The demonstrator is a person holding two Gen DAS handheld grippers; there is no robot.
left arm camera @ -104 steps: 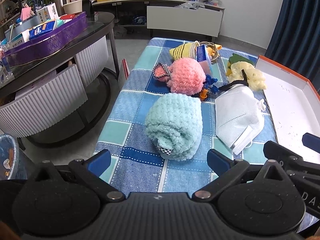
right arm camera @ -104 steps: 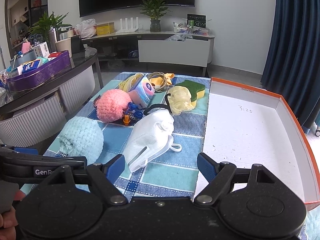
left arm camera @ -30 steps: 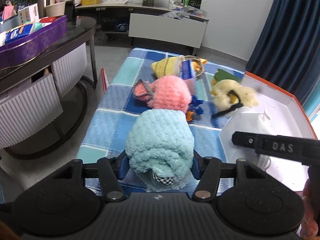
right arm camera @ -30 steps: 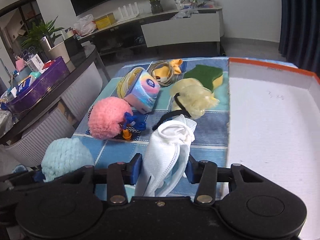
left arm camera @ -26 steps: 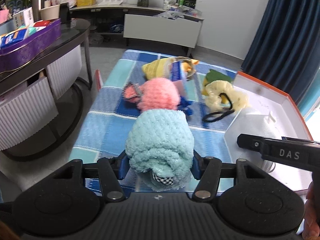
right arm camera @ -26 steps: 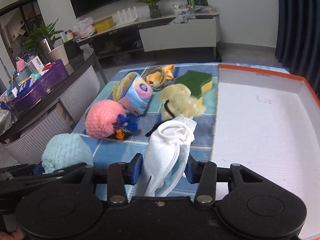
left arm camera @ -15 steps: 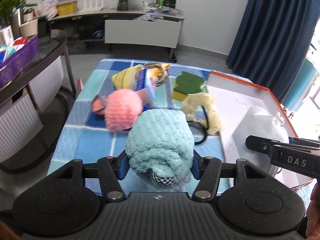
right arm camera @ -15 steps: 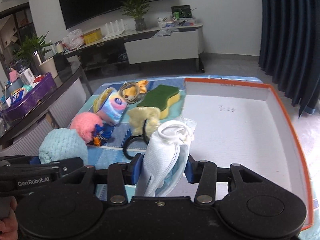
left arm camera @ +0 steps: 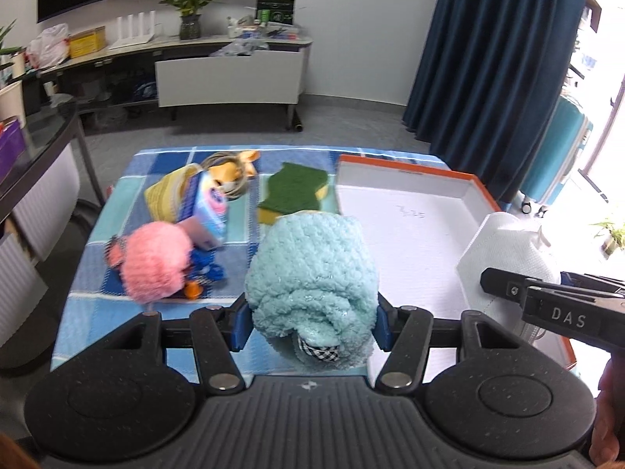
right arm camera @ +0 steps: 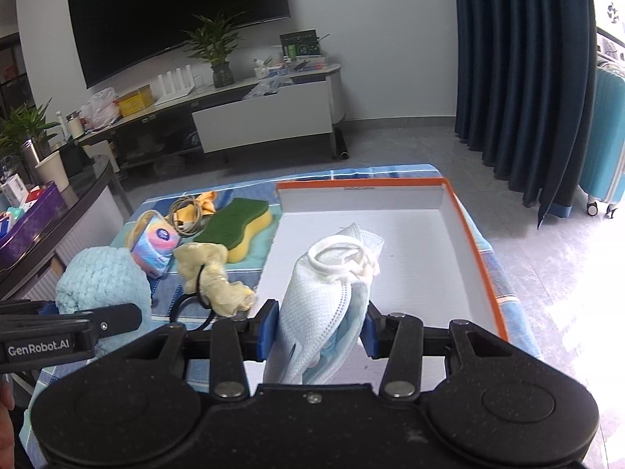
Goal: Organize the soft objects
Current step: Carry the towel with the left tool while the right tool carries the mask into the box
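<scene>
**A:** What is each gripper doing?

**B:** The left gripper (left arm camera: 312,322) is clamping a rolled mint-green fluffy towel (left arm camera: 312,269) between its blue pads, jaws about half shut around it. The right gripper (right arm camera: 318,332) is pinching a white face mask (right arm camera: 328,293) the same way, holding it above the floor of the white tray with the orange rim (right arm camera: 478,258).

**A:** How far along is the tidying?

**B:** It is only beginning, by my reading. Nothing is lying in the tray. Still waiting on the blue checked tablecloth (left arm camera: 117,301) are a pink fluffy ball (left arm camera: 156,264), a pastel tissue pack (right arm camera: 154,244), a green-and-yellow sponge (right arm camera: 238,230), a crumpled yellowish glove (right arm camera: 213,277) with a black band looped around it, and a coiled cable (right arm camera: 187,211) at the far end.

**A:** What has changed lately?

**B:** A few seconds ago both items were lying on the cloth with the jaws open short of them. Now both are being carried towards the tray, the mask already over it, the towel near its left edge.
</scene>
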